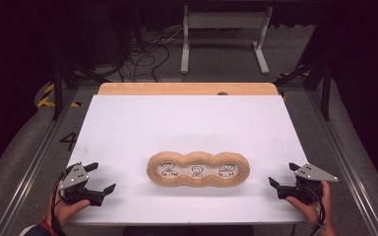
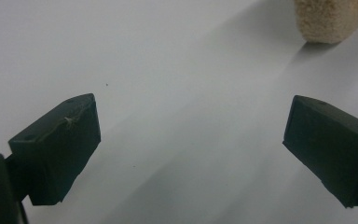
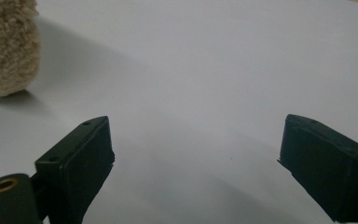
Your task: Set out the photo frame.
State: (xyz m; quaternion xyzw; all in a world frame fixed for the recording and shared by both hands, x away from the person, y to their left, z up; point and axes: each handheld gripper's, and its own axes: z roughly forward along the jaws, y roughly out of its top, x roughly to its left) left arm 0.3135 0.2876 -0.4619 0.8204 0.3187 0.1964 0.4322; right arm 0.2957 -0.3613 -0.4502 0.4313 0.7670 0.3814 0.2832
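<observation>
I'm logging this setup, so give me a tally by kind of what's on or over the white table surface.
Tan fuzzy three-hole piece: 1
Small printed drawings seen through its holes: 3
Handheld grippers, left gripper and right gripper, both open: 2
Total: 6

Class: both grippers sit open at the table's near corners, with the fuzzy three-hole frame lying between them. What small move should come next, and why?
Probably bring the left gripper inward toward the frame's near end. Both it and the right gripper are open, empty and well apart from the frame on the white table.
</observation>
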